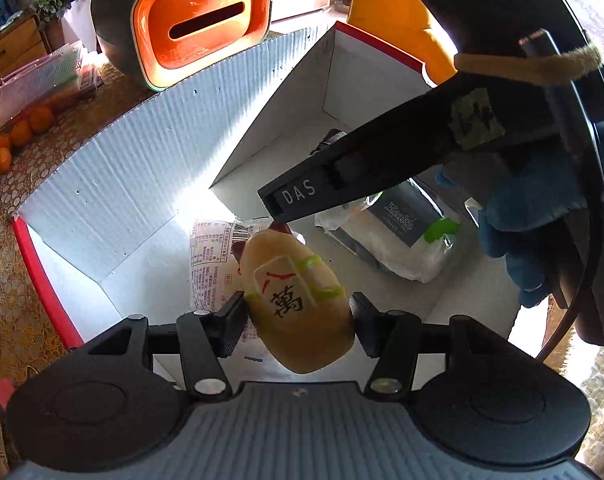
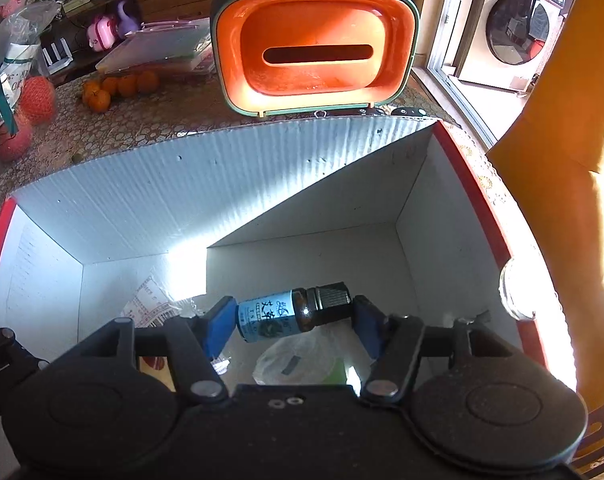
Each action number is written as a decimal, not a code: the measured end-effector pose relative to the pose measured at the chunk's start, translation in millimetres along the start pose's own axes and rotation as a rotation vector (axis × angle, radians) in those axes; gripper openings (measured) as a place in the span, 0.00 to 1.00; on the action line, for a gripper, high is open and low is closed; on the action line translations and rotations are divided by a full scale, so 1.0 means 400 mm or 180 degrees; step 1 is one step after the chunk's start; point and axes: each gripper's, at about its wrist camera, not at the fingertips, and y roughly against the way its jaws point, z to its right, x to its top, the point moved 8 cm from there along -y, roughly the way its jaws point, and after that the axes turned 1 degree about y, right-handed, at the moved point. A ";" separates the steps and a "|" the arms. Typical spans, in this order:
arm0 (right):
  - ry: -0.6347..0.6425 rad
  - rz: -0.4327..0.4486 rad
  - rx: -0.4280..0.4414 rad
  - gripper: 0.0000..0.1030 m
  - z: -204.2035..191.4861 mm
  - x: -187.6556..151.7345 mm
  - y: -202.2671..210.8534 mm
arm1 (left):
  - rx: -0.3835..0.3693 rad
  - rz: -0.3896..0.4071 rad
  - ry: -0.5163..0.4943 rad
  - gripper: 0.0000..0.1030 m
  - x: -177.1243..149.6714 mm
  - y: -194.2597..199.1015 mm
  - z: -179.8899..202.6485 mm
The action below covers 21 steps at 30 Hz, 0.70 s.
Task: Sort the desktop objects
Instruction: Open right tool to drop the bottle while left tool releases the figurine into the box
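Box [image 2: 150, 184]: white corrugated walls, red rim, standing open on the patterned tablecloth [image 2: 142, 120]; you are holding both grippers over it.

Left gripper [image 1: 298, 312]: you are clamping it on a tan oval toy [image 1: 302, 304] (a mahjong-tile print on top, green streaks), tilted and hanging above the box floor.

Right gripper [image 2: 294, 316]: you are pinching a small amber bottle [image 2: 290, 314] end to end between the blue pads [image 2: 218, 328], base at one pad and ribbed black cap at the other, the bottle lying sideways above the floor. In the left view this gripper is reaching in from the right, held by your blue-gloved hand [image 1: 530, 232].

Box floor: a printed packet [image 1: 210, 260] lying under the toy; a clear bag with a dark label [image 1: 406, 228] lying under the right gripper.

Behind the box: an orange-lined case [image 2: 314, 48] standing open; oranges [image 2: 118, 86] sitting on the cloth well to its left.
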 end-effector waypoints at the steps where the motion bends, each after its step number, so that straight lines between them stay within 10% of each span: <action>1: 0.0024 -0.0016 -0.0031 0.61 -0.002 0.000 -0.003 | -0.0009 -0.0017 0.0001 0.54 0.001 -0.002 0.000; 21: -0.0087 0.0146 0.0177 0.75 -0.009 -0.011 0.060 | -0.0009 0.0385 0.0060 0.62 -0.026 0.096 0.008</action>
